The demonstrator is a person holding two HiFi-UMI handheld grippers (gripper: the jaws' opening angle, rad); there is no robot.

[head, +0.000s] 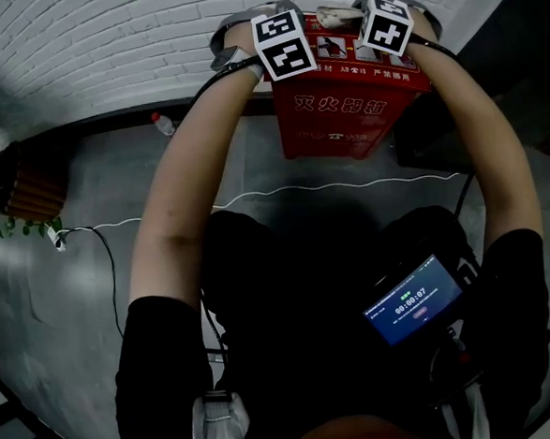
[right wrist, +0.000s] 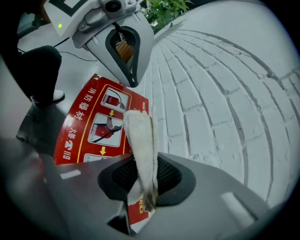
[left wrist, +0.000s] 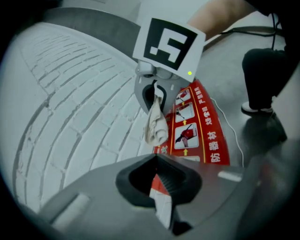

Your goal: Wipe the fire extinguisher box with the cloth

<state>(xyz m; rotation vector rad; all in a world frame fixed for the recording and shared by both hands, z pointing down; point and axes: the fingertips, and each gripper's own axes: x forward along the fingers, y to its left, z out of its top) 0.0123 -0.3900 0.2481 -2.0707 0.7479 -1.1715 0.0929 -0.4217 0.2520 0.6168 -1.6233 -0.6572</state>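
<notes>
**Item: fire extinguisher box, wipe barely begun**

Location: the red rectangular fire extinguisher box [head: 352, 115] stands on the grey floor [head: 91, 274], its back against the white brick wall [head: 103, 48]. I hold both tools over its printed top panel.

Progress: I judge the wiping is at its start. No panel looks different from another, and I cannot tell whether the cloth touches the top. The top, front and sides all seem left to do.

Right tool [right wrist: 145, 194]: clamped tight on the off-white bunched fabric cloth [right wrist: 140, 140], which hangs past the tips by the box's rear edge, near the wall.

Left tool [left wrist: 161, 197]: pads almost together, empty; only box top shows through the slit.
</notes>
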